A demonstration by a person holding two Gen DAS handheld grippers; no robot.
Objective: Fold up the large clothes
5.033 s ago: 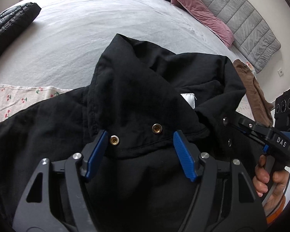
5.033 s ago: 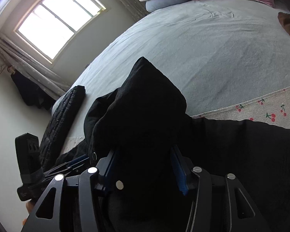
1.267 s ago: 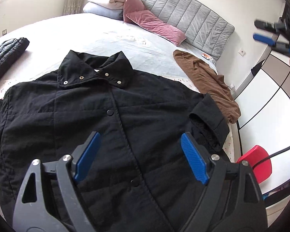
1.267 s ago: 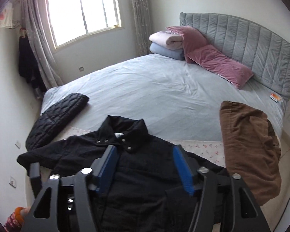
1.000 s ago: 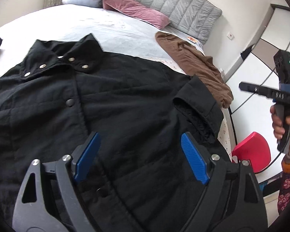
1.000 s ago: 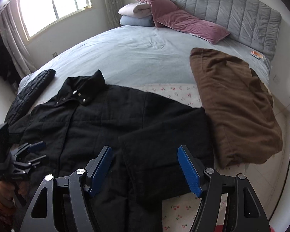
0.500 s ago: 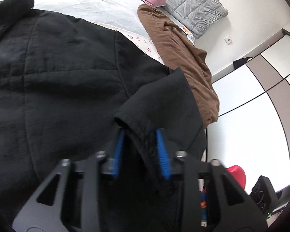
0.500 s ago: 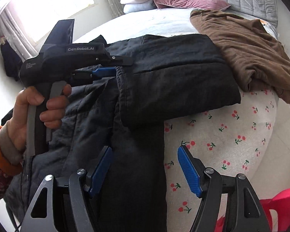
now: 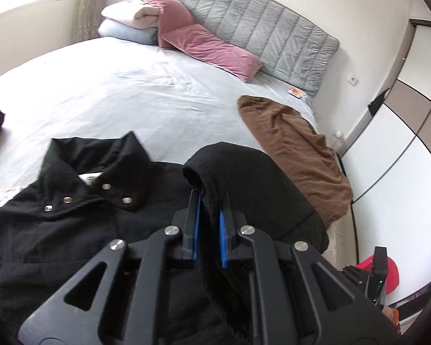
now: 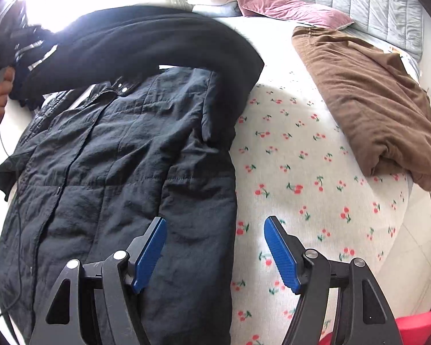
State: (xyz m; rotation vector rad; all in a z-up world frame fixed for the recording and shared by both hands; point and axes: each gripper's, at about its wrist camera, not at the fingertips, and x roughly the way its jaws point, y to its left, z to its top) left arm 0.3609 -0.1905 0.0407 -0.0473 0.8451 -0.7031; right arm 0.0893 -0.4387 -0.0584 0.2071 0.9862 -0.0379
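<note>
While the left gripper (image 9: 209,205) clamps the sleeve cuff (image 9: 204,169) of one black jacket (image 10: 123,155) lying on the bed (image 9: 123,92), only the right view shows the cherry-print sheet (image 10: 301,155) under the right gripper's (image 10: 215,240) parted, empty fingers; one brown garment (image 10: 367,92) lies beside.

We saw matt, crinkled black cloth on the jacket (image 10: 123,155), shiny metal snaps on its collar (image 9: 100,178), and soft brown garment (image 10: 367,92) at two o'clock.
</note>
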